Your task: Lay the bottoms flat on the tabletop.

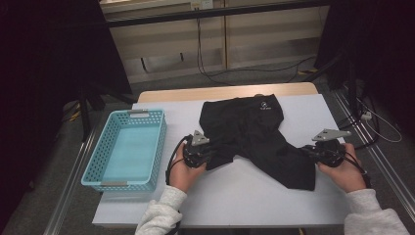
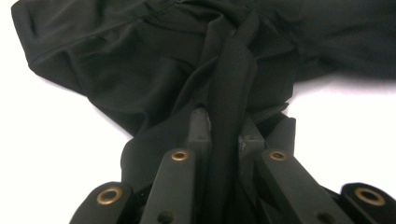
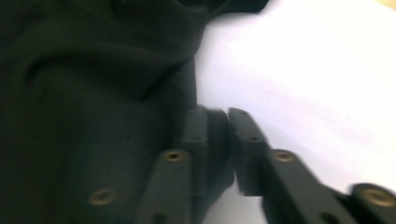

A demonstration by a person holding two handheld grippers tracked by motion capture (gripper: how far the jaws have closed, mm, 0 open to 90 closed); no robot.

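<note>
Lying spread on the white table (image 1: 274, 196), black shorts (image 1: 249, 127) sit waistband-far, with a small white logo (image 1: 265, 104) near the far edge and the two legs splayed toward the near side. The right leg reaches farther toward the near right than the left one does.

At the left leg's hem, the left gripper (image 1: 201, 147) is held in the left hand (image 1: 183, 171), a grey three-cornered plate (image 1: 198, 139) on top. In the left gripper view its jaws are clenched on a raised fold of the shorts (image 2: 231, 93), the cloth running up between them and bunching in creases beyond the tips.

At the right leg's outer edge, the right gripper (image 1: 313, 152) is held in the right hand (image 1: 345, 171), also topped by a grey plate (image 1: 332, 133). In the right gripper view its jaws (image 3: 218, 140) are pinched on the hem of the shorts (image 3: 93, 93), a thin strip of dark cloth caught between them, with bare white table (image 3: 303, 79) to the right.

A turquoise perforated basket (image 1: 93, 164) stands on the table's left side, just beside the left hand and apart from the shorts. Both sleeves are light grey. Beyond the far edge of the table, cables (image 1: 220, 73) trail on the floor.
</note>
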